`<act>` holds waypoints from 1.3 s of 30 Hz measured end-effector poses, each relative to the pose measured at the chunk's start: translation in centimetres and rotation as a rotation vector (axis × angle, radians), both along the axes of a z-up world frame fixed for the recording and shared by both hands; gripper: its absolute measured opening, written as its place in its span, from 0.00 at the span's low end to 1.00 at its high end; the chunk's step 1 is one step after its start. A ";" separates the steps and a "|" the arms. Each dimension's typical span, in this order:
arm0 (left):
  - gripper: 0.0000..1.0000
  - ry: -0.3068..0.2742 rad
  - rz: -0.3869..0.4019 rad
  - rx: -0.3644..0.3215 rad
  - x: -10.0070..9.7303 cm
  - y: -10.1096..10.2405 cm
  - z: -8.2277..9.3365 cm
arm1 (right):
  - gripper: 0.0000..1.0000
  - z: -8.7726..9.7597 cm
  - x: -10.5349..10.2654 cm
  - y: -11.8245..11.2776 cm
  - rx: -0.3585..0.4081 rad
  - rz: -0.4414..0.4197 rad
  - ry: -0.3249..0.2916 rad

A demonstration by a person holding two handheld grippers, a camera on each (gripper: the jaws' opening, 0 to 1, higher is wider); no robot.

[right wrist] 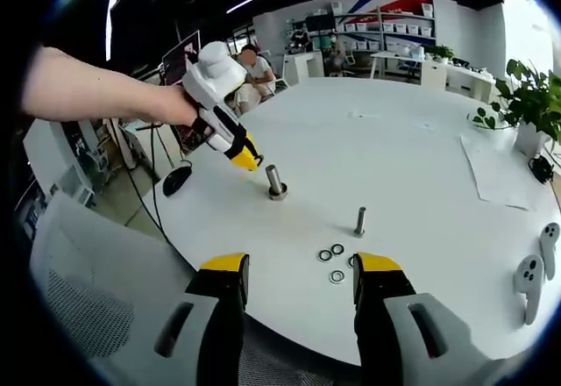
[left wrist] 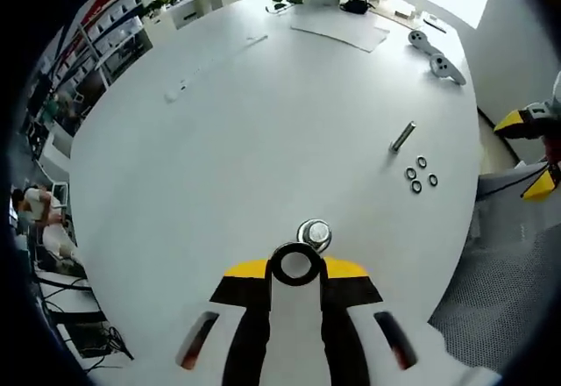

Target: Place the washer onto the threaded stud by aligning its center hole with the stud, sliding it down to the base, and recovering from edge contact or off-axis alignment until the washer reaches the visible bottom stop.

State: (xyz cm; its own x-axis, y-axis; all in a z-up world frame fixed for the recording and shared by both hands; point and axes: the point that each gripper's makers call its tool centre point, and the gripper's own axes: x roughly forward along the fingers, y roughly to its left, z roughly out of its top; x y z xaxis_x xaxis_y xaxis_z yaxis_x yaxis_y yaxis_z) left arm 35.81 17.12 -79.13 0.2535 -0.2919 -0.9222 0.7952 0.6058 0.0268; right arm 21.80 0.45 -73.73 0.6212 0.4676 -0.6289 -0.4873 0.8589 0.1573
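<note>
A steel threaded stud (right wrist: 275, 178) stands upright on its round base near the table's edge. From almost above it shows as a shiny disc (left wrist: 314, 233). My left gripper (left wrist: 294, 268) is shut on a dark ring, the washer (left wrist: 294, 264), which sits just short of the stud's top. A person's hand holds this left gripper (right wrist: 246, 160), whose yellow tips hang close to the left of the stud. My right gripper (right wrist: 301, 268) is open and holds nothing, hovering at the table's near edge. The right gripper (left wrist: 528, 153) also shows as yellow tips beyond the table.
A second bolt (right wrist: 359, 221) stands upright with several loose washers (right wrist: 331, 255) in front of it. Two white controllers (right wrist: 535, 272), a sheet of paper (right wrist: 496, 175) and a potted plant (right wrist: 528, 105) sit further along the white round table (right wrist: 394, 140). A mesh chair (right wrist: 83, 307) is below.
</note>
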 end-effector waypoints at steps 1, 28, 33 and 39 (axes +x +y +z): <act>0.18 -0.002 -0.005 -0.001 0.0 -0.2 0.0 | 0.50 0.0 0.0 0.0 0.001 -0.001 0.000; 0.18 0.027 -0.137 0.084 -0.1 -2.9 -1.8 | 0.50 0.0 0.1 -0.2 0.005 -0.007 0.000; 0.18 0.032 -0.144 0.100 0.0 -2.9 -2.9 | 0.50 -0.1 0.1 -0.2 0.001 -0.006 0.002; 0.18 0.047 -0.141 0.125 -0.3 -2.9 -4.1 | 0.50 -0.1 0.1 -0.3 -0.002 -0.012 0.004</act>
State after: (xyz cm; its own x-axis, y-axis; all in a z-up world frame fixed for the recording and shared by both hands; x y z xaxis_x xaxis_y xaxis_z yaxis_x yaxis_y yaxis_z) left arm 35.48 14.21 -83.21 0.1740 -0.2043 -0.9633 0.8740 0.4828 0.0555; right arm 21.87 0.12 -73.84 0.6241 0.4588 -0.6325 -0.4764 0.8650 0.1574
